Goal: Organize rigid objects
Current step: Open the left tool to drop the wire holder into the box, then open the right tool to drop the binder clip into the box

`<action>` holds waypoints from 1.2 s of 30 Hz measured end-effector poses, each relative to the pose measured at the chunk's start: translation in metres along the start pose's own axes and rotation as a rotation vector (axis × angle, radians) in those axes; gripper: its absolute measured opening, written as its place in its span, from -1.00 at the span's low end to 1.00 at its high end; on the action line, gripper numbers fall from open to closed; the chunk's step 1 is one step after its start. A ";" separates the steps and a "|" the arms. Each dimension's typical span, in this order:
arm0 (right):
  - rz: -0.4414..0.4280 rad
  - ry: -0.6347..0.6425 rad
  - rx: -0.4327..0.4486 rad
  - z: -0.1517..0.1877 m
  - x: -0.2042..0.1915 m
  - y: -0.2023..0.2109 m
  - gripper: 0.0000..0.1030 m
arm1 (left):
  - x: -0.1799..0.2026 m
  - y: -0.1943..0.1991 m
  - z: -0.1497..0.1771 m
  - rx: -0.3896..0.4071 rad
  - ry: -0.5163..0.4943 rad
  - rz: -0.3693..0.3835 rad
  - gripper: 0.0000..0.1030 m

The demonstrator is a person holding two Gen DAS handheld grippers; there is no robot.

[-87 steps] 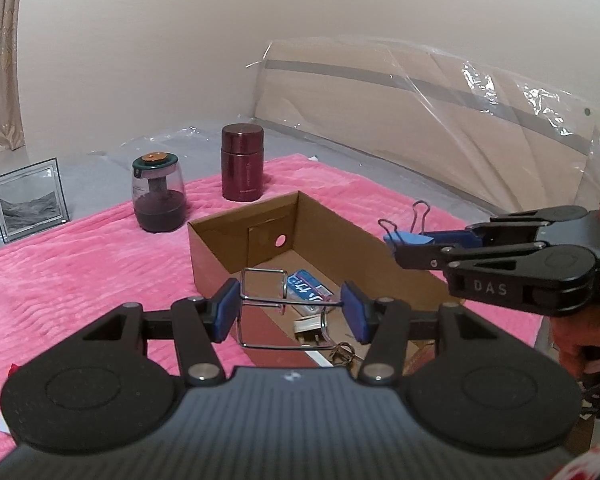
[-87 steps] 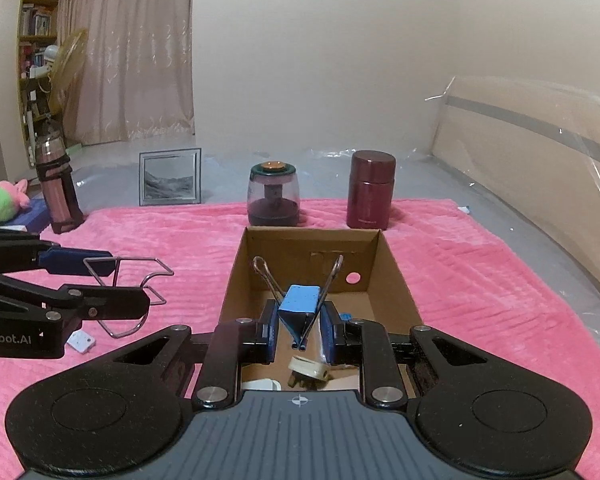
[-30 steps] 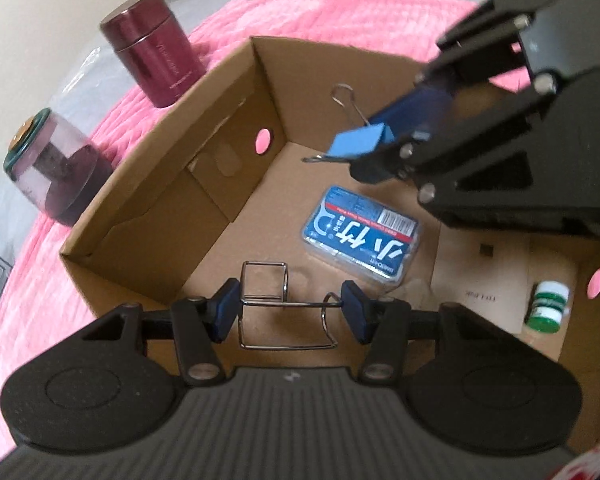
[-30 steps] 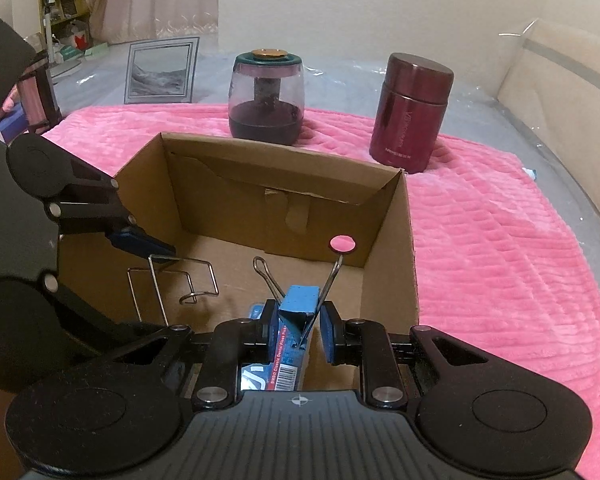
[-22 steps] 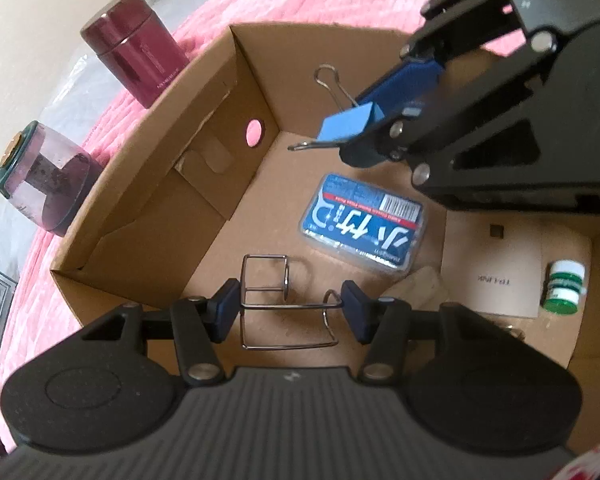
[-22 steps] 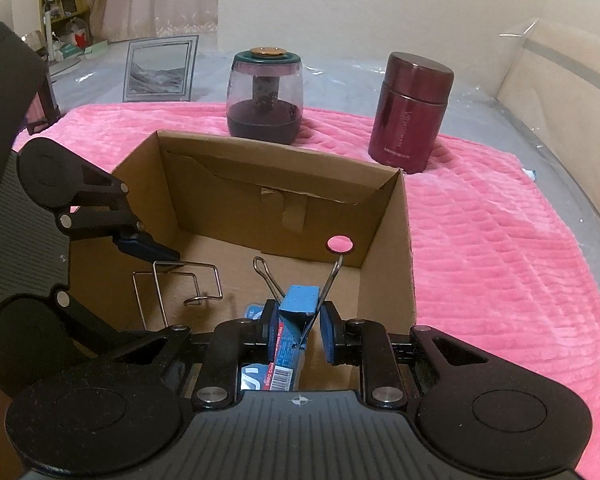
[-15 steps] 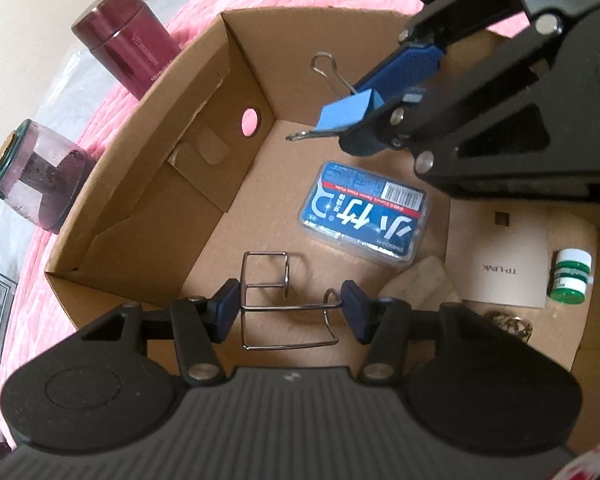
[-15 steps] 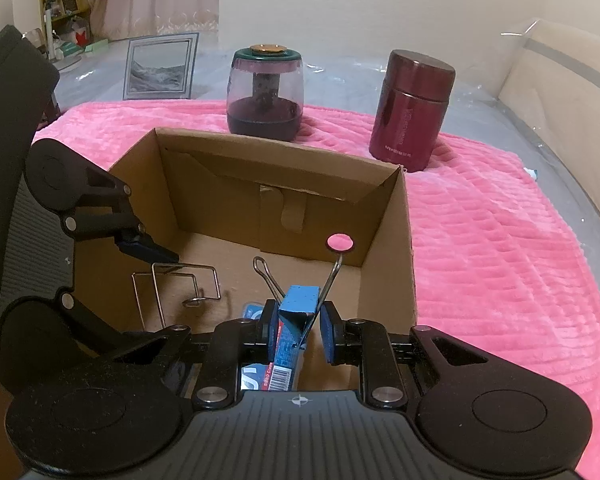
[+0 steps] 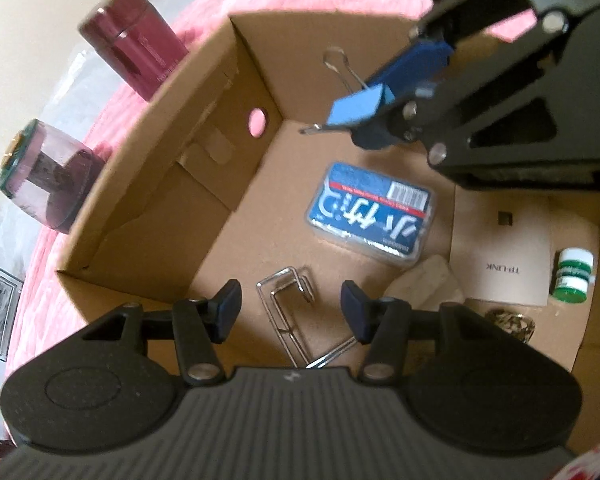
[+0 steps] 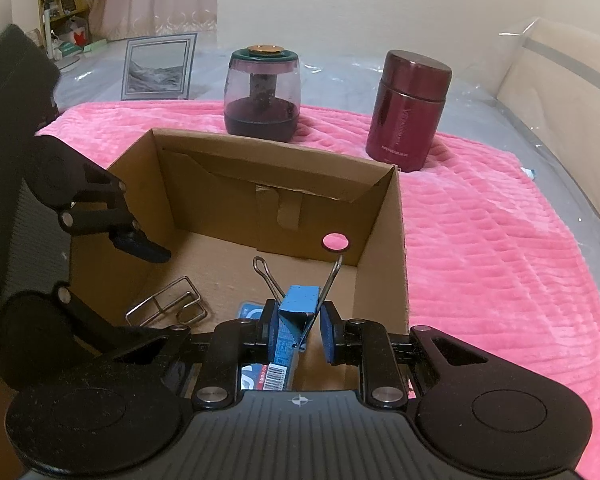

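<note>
A fluffy pink blanket (image 10: 480, 248) carries an open brown cardboard box (image 10: 384, 216), with a maroon metal flask (image 10: 410, 110) and a clear jar with a dark green lid (image 10: 262, 92) standing beyond its far wall. The left gripper (image 9: 291, 312) hangs over the box with its blue-padded fingers (image 9: 227, 310) apart; the bent silver wire hook (image 9: 286, 308) lies loose on the cardboard floor between them, and no pad presses on it, though its lower end comes very near the right-hand pad. The right gripper (image 10: 296, 334) is clamped on a blue binder clip with silver wire handles (image 10: 300, 300), held above the box floor with the handles splayed up and away from the fingers. Under it on the floor lies a flat blue plastic case with white lettering (image 9: 370, 214). Beside that case rest a tan card printed TP-LINK (image 9: 500, 256), a pale stone-like lump (image 9: 424, 284) and a small green-and-white bottle (image 9: 574, 276).
</note>
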State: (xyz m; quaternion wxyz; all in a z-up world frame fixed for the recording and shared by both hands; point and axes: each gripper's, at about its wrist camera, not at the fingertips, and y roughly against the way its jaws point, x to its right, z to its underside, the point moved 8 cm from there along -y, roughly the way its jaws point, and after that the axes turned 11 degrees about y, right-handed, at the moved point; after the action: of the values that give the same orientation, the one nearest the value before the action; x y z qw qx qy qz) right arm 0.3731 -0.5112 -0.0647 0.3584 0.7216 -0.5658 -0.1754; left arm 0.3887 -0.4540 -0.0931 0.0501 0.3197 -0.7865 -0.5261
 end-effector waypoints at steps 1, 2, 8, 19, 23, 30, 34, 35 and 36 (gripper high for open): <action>0.001 0.000 0.000 0.000 0.000 0.000 -0.65 | -0.002 0.005 -0.001 0.018 0.006 0.003 -0.02; 0.002 -0.001 0.000 -0.001 0.001 0.001 -0.65 | -0.003 0.010 -0.002 0.038 0.014 0.006 -0.02; -0.008 0.001 -0.001 -0.005 -0.001 0.002 -0.65 | -0.019 0.055 -0.001 0.156 0.075 0.037 0.04; -0.038 -0.017 -0.042 -0.034 -0.015 -0.033 -0.64 | -0.079 0.113 0.023 0.363 0.423 0.096 0.38; -0.046 -0.026 -0.067 -0.041 -0.018 -0.051 -0.64 | -0.096 0.113 0.027 0.385 0.491 0.080 0.38; -0.064 -0.076 -0.119 -0.041 -0.016 -0.084 -0.64 | -0.102 0.109 0.031 0.406 0.529 0.096 0.38; -0.061 -0.060 -0.153 -0.038 -0.017 -0.101 -0.64 | -0.105 0.102 0.033 0.404 0.542 0.090 0.38; -0.062 -0.056 -0.157 -0.037 -0.018 -0.103 -0.64 | -0.106 0.100 0.035 0.401 0.549 0.095 0.38; -0.064 -0.051 -0.161 -0.036 -0.019 -0.105 -0.64 | -0.108 0.098 0.035 0.398 0.555 0.097 0.38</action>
State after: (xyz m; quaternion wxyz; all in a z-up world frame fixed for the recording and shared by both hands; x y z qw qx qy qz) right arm 0.4643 -0.4712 -0.1182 0.3947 0.7035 -0.5355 -0.2499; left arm 0.4152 -0.3427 0.0030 0.2237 0.4166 -0.8442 -0.2525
